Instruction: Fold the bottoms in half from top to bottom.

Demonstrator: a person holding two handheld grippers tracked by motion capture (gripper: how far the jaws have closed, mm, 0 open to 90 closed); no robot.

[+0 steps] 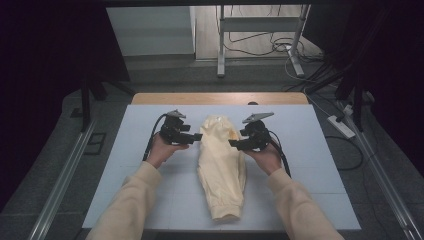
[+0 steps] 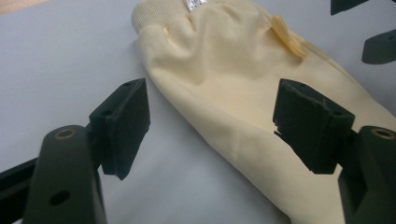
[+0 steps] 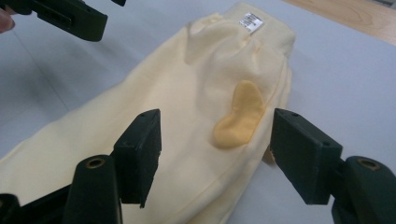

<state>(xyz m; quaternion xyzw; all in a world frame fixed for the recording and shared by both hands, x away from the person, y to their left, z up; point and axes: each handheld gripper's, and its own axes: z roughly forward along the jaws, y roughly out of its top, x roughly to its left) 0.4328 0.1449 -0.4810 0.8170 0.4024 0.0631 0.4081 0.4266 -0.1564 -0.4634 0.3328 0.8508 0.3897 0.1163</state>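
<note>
Near edge: the pale grey, matt board (image 1: 125, 165) covering the desk ends just below the cuff end of the folded pale yellow cotton garment (image 1: 222, 165); two cream sleeves (image 1: 127, 205) come in over that edge.
Garment place: it lies lengthwise down the middle of the board, ribbed cuffs nearest the person, ribbed waistband farthest.
Open room: bare board lies on both sides of the garment, wider out towards the left and right edges than between fabric and grippers.
Left hand-held gripper (image 1: 196, 136): black, hard plastic, jaws spread, nothing between the pads; it hovers just beside the garment's left edge. In the left gripper view (image 2: 210, 126) that edge runs between the two blocky black pads (image 2: 123, 123).
Right hand-held gripper (image 1: 235, 144): jaws spread too, gripping nothing, level with the other and close to the garment's right edge. In the right gripper view (image 3: 215, 154) the pads straddle the fabric without pressing it.
Fabric: soft, smooth knit with shallow creases; long and rounded in outline.
Pocket lining: a deeper yellow, bean-shaped flap (image 3: 240, 114) pokes out near the right edge.
Label: a small white printed tag (image 3: 251, 22) sits inside the waistband (image 2: 159, 16).
Far edge: a strip of bare light wood desk (image 1: 220, 98) shows beyond the board; behind it, grey floor with metal frame legs (image 1: 220, 45) and loose cables (image 1: 280, 47).
</note>
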